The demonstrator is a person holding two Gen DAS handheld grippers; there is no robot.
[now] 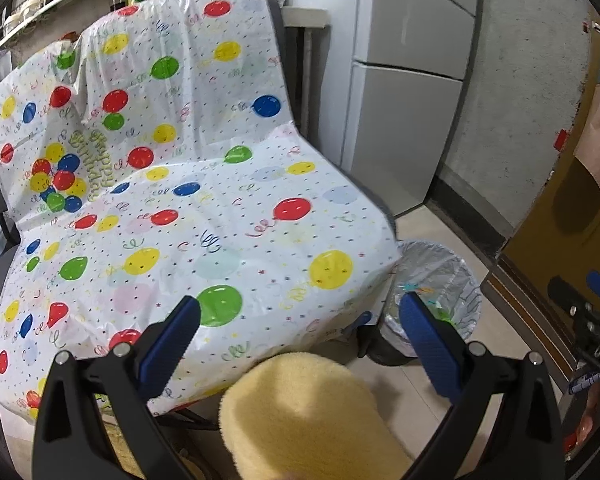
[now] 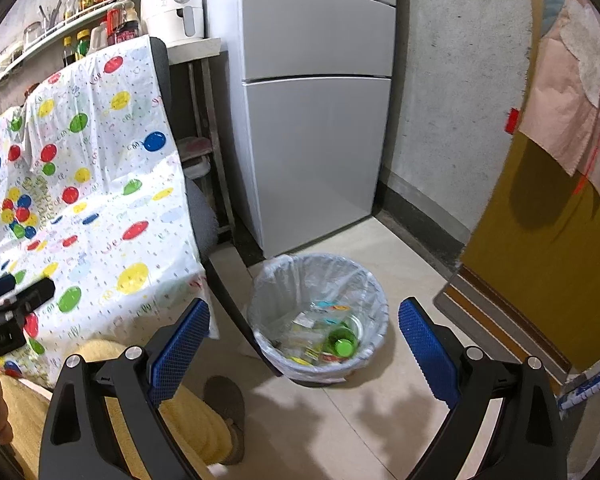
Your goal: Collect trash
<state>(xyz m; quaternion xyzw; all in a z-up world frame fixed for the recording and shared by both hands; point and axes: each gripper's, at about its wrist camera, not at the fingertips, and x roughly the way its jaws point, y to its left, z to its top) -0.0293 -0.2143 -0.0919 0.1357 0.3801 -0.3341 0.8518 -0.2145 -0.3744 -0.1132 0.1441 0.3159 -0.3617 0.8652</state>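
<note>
Jaws spread, nothing held: left gripper (image 1: 300, 320), right gripper (image 2: 304, 326) | trash (image 2: 324, 340), green-capped bottle and wrappers, lies inside lined bin (image 2: 374, 280) on floor just beside balloon-print cover (image 1: 204, 216) | cover shows no litter, collection likely complete | bin stands near chair edge, probably for short drops | fridge (image 2: 312, 140) behind.

Bin (image 1: 456, 280) half hidden behind balloon cloth (image 1: 204, 208)
</note>
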